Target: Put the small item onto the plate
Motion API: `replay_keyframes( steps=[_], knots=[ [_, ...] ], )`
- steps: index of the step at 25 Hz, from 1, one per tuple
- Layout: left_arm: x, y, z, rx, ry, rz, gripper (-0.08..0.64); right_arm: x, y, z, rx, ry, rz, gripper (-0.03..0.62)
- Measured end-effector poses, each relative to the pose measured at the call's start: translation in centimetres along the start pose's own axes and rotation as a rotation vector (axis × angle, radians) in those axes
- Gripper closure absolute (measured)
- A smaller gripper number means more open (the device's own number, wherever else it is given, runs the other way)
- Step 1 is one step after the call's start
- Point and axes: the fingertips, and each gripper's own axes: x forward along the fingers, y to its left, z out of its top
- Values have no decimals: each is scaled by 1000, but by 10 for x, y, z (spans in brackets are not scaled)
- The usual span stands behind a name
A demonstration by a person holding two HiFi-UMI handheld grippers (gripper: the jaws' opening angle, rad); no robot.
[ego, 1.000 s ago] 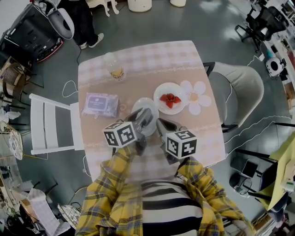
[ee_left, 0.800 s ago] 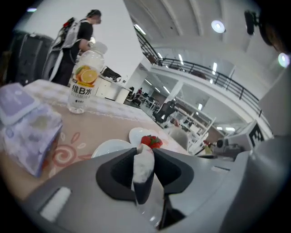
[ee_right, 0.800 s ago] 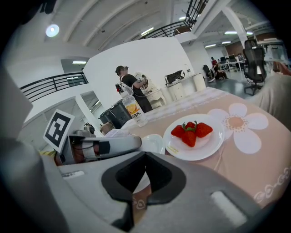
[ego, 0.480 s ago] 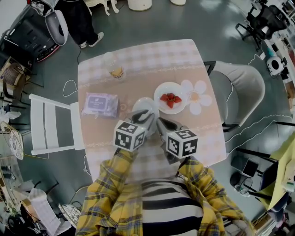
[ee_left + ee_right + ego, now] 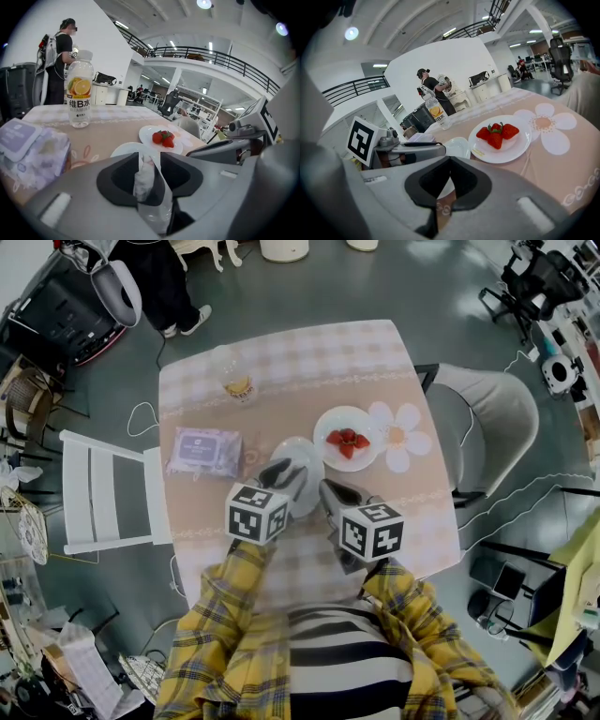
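A small pale item in a clear wrapper (image 5: 144,177) stands upright between the jaws of my left gripper (image 5: 149,157). Those jaws are opening and their pads no longer seem to press on it. In the head view the left gripper (image 5: 284,474) hangs over the near edge of the empty white plate (image 5: 302,451), whose rim (image 5: 123,150) shows just beyond the jaws. My right gripper (image 5: 330,491) is beside it to the right, shut with nothing in it (image 5: 449,158). A second plate (image 5: 328,423) holds strawberries (image 5: 497,133).
A juice bottle (image 5: 236,381) stands at the table's far left. A pack of wipes (image 5: 204,452) lies left of the empty plate. A flower-shaped mat (image 5: 398,439) lies right of the strawberry plate. A white chair (image 5: 108,493) and a grey chair (image 5: 487,418) flank the table.
My left gripper moved right towards the right gripper, then drew back a little to the left over the empty plate. The right gripper stayed put.
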Motion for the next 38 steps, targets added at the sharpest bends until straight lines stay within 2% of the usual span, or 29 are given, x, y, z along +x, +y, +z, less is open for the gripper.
replay_keyframes(
  steps=[6,12,15,18,20,24,31,38],
  knots=[
    [-8,17,-9,-36,-16,52,393,-3,-1,-2,3,-1,-9,591],
    [-18,20,-2,-12,-81,87,365,-5,2,-5,1,0,-14,591],
    [-24,15,-2,-5,-104,77,423,-8,3,-8,0,-2,-19,591],
    [-31,9,-5,-5,-122,61,522,-11,4,-10,-2,-8,-30,591],
    [-35,4,-8,-8,-125,42,557,-13,5,-11,-5,-12,-35,591],
    [-44,-11,-15,-37,-122,-28,557,-18,9,-13,-12,-18,-49,591],
    [-60,-37,-28,-43,-115,-118,557,-29,14,-22,-23,-27,-84,591],
    [-81,-49,-43,-58,-116,-174,558,-44,27,-35,-48,-39,-114,591]
  ],
)
